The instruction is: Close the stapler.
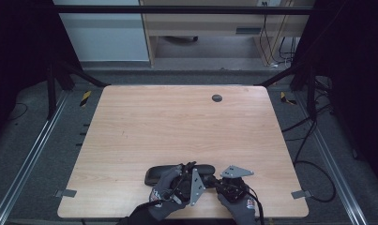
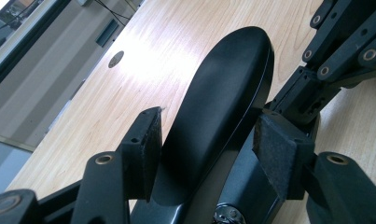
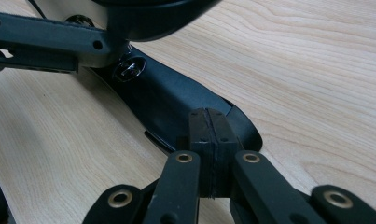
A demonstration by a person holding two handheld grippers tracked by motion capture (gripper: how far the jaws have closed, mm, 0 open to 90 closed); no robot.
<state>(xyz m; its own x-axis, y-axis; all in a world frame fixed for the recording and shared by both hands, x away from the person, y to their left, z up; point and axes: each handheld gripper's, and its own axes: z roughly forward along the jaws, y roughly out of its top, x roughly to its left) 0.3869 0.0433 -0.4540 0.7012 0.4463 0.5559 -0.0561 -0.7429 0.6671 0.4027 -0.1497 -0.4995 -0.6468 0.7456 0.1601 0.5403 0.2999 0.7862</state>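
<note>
**Black mirror, both grippers on it**

Near the table's (image 1: 130, 122) front edge, my right gripper (image 3: 209, 135) is pinched together against the rear-view mirror's (image 2: 213, 112) mount. My left gripper (image 2: 204, 140) straddles the housing, pads apart. Next I should squeeze the left.

My black grippers, left (image 1: 189, 171) and right (image 1: 219, 180), meet a glossy black mirror housing (image 1: 177, 172) near the pale woodgrain tabletop's (image 1: 177, 122) front edge.
</note>
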